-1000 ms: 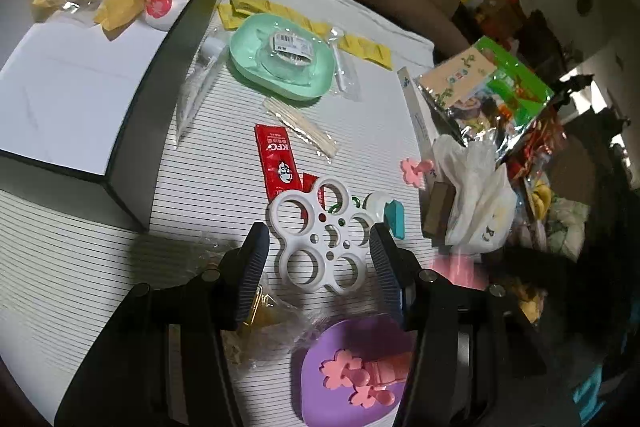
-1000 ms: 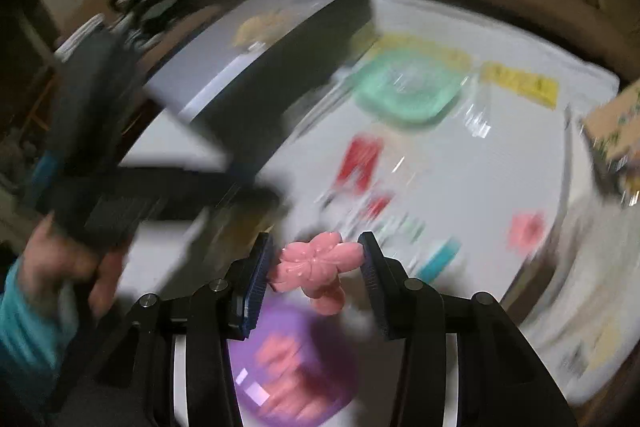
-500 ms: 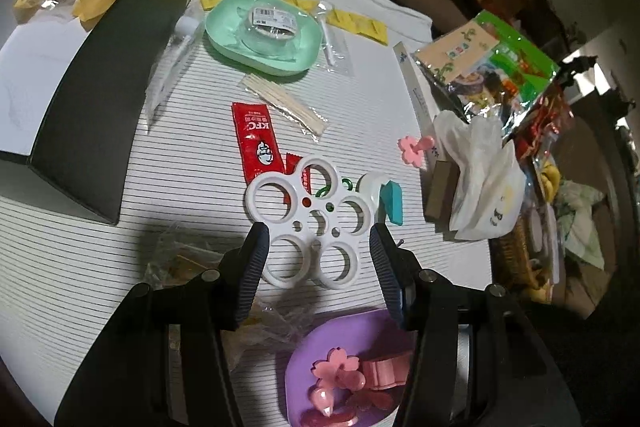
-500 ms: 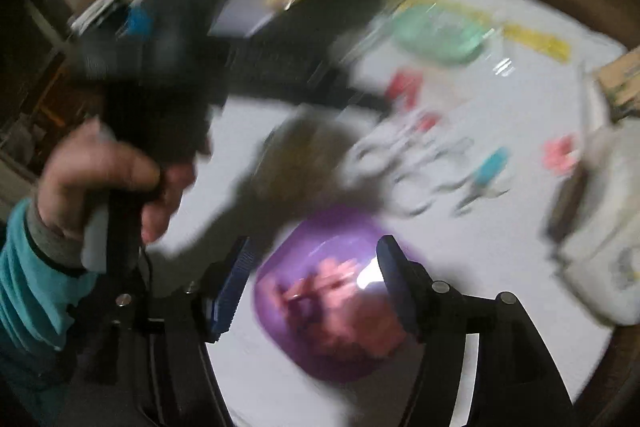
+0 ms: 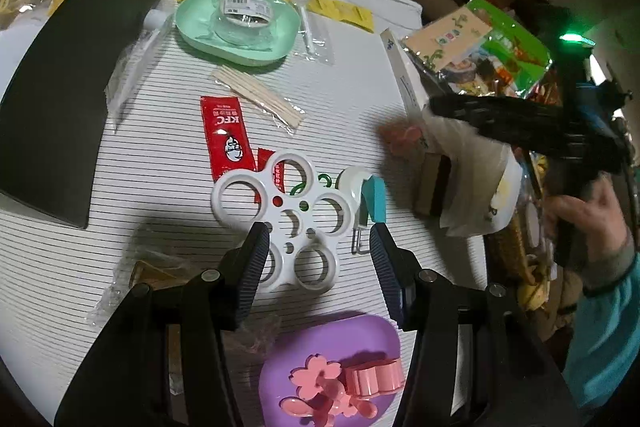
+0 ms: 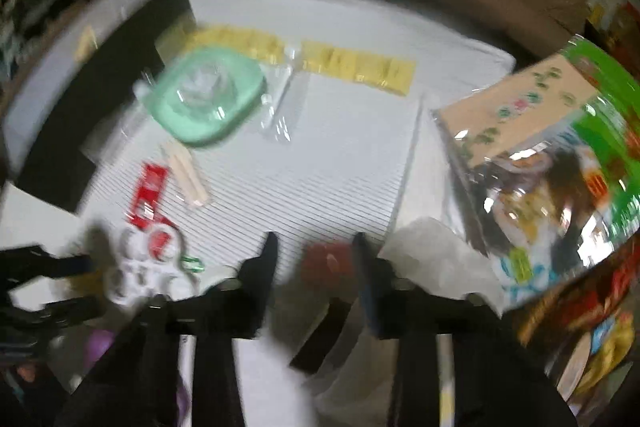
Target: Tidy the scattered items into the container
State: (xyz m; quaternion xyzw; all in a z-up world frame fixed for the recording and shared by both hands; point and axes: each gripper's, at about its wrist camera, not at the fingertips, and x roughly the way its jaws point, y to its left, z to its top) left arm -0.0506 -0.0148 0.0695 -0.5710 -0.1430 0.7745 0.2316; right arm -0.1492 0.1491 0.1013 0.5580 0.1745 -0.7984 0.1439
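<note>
A: What has changed since a second ago?

B: The right gripper [image 6: 314,261] held a pink flower piece over the purple tray then. Now that piece lies in the purple tray [image 5: 280,375], and the gripper has swung across to the right edge of the striped worktop [image 5: 160,155]. Its jaws have just been closing. A pink flower piece [image 6: 326,265] sits between them, but the view is too smeared to tell whether the pads press on it.

A: And the left gripper?

B: The left gripper [image 5: 316,241] has slid a little forward. Its jaws stand apart, unchanged, over the near lobes of the white flower-shaped ring holder [image 5: 280,203], with a gap on the right side, so it grips nothing.

A: How many pink pieces are in the tray?

B: I count 1 flat blossom [image 5: 316,373], 1 flower-shaped cutter [image 5: 374,375] and 2 or 3 smaller bits [image 5: 320,401] at the near rim, partly cut off by the frame.

A: What else lies loose?

B: 1 red KFC sachet [image 5: 226,139] beside the ring holder, with a second red sachet under it, 1 bundle of toothpicks [image 5: 260,97], 1 teal-and-white clip [image 5: 366,195], and 1 green dish [image 5: 240,23] holding 1 clear cup [image 5: 244,15] near the far edge. A strip of yellow packets [image 5: 332,7] runs along the far edge. The black box [image 5: 80,67] stands at the far left corner.

A: Is a hand visible?

B: Yes, 1 hand [image 5: 580,219] in a teal sleeve holds the right gripper's handle at the right edge.
</note>
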